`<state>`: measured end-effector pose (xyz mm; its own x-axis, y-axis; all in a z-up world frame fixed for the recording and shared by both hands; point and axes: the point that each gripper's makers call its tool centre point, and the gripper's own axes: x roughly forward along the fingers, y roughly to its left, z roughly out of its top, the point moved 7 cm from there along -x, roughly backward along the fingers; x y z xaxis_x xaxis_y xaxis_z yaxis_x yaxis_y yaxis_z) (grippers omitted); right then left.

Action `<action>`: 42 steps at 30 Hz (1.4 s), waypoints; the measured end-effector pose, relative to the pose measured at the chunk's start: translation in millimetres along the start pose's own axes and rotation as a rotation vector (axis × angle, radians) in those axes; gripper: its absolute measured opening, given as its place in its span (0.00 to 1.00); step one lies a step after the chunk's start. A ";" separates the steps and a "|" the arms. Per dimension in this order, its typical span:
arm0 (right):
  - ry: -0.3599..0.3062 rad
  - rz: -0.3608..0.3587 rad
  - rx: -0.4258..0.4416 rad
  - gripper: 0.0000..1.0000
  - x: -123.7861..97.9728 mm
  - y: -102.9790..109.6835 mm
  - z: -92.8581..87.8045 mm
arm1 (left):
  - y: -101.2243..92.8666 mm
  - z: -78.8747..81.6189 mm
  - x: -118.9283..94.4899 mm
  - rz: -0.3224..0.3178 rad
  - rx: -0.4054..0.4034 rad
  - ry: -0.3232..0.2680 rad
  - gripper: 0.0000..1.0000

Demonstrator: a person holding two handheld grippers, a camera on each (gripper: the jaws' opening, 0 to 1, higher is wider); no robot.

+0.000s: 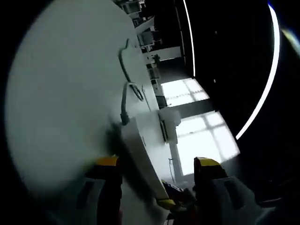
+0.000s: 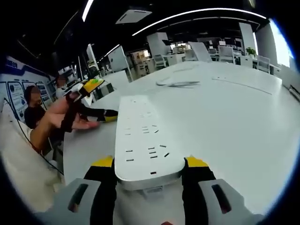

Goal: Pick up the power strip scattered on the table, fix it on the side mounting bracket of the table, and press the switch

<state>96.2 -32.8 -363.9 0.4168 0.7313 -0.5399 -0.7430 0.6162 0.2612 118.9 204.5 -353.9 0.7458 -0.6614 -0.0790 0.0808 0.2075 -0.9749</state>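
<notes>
Broadly, the white table spreads bare across the right gripper view's right half, its near edge running down the left. The right gripper clamps one end of the white power strip, sockets facing up, at lower centre. The left gripper stands wide beside the strip's edge.

Right gripper jaws clamped, left gripper jaws apart
</notes>
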 end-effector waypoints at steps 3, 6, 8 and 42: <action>0.000 0.001 0.000 0.51 -0.1 0.0 -0.1 | 0.0 -1.6 4.0 0.004 -0.012 -0.001 0.65; 0.001 -0.001 -0.003 0.51 0.0 0.0 -0.2 | -0.4 -5.2 7.7 0.009 -0.014 0.006 0.65; 0.001 -0.002 -0.004 0.51 -0.1 0.1 -0.3 | -0.8 -7.3 10.0 0.007 -0.031 0.001 0.65; 0.007 -0.038 -0.002 0.50 2.4 4.2 0.1 | 11.8 0.3 28.4 0.061 -0.142 -0.100 0.50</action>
<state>94.2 -28.4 -364.1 0.4409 0.7055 -0.5549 -0.7278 0.6428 0.2390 141.3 188.4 -367.6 0.8090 -0.5745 -0.1245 -0.0557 0.1360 -0.9891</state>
